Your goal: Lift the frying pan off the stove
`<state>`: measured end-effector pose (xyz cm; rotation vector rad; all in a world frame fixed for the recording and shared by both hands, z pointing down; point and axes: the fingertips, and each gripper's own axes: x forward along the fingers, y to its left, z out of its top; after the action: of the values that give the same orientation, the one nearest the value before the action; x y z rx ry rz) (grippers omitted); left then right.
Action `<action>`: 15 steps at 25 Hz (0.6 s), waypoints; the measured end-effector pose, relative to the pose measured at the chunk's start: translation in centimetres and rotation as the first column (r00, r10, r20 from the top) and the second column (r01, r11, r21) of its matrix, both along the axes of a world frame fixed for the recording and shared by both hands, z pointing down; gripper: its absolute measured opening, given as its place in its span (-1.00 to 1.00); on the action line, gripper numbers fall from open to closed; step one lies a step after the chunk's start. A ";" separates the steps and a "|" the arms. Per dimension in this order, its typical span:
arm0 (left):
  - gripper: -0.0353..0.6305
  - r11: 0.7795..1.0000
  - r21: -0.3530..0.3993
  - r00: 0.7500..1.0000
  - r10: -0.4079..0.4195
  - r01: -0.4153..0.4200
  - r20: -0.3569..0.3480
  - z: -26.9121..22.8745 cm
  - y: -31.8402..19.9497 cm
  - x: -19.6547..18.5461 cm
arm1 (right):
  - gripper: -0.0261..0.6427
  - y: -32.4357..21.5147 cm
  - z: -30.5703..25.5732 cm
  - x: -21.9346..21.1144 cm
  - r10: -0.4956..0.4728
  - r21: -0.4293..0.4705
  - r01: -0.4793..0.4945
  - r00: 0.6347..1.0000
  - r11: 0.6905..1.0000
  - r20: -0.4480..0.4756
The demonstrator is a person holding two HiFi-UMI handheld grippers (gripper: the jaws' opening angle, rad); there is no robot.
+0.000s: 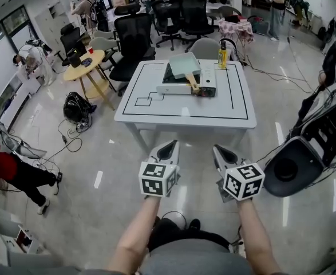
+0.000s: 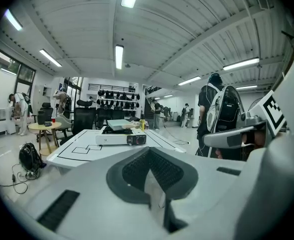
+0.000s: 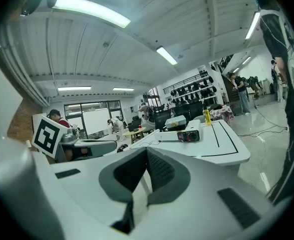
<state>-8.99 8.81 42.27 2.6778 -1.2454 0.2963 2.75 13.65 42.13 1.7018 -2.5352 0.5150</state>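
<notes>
L tongs [image 1: 168,148] and R tongs [image 1: 222,152] are held closed, nothing gripped, well short of near edge of desk [image 1: 156,112]; open floor [image 1: 105,171] is seen between. Frying pan [image 1: 184,66] is set on stove [image 1: 182,87], desk's far half, handle turned nearward. Yellow bottle [image 1: 222,55] is placed nr stove's far-R corner; office chairs [image 1: 134,39] are crowded behind.

**A:** How much of the stove [image 1: 182,88] shows in the head view?

**B:** Only its front and sides. The frying pan [image 1: 184,65] covers the burner, and I can't tell whether its pale green top is a lid or the pan's floor.

**A:** And in the left gripper view and the right gripper view?

**B:** Both stand far back on the desk [image 2: 81,151], too small to make out the handle. The bottle [image 1: 222,55] label is unreadable.

**A:** The forearms [image 1: 136,234]?

**B:** Cut off by the bottom edge.
</notes>
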 end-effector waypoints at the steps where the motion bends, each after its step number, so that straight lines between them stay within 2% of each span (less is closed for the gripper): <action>1: -0.88 1.000 0.002 1.000 -0.004 0.004 0.001 -0.1 0.0 -0.1 | -0.91 0.0 0.0 -0.1 -0.005 0.001 0.005 1.000 1.000 0.012; 10: -0.88 0.999 -0.040 0.999 -0.034 0.034 0.006 -0.4 0.2 -1.0 | -0.91 0.9 -0.3 -0.8 -0.041 -0.007 0.042 0.996 0.999 0.076; 13: -0.87 0.999 -0.046 1.000 -0.023 0.023 -0.007 -0.4 0.3 -0.9 | -0.91 0.9 -0.1 -0.9 -0.045 -0.021 0.048 0.993 0.999 0.109; 15: -0.80 0.998 -0.061 0.999 -0.007 0.005 -0.032 -0.4 0.2 -0.7 | -0.88 0.8 0.0 -1.0 -0.047 -0.033 0.052 0.988 0.998 0.149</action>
<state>-9.64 9.03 41.84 2.6168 -1.2153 0.2838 1.74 14.41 42.10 1.6416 -2.6418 0.7056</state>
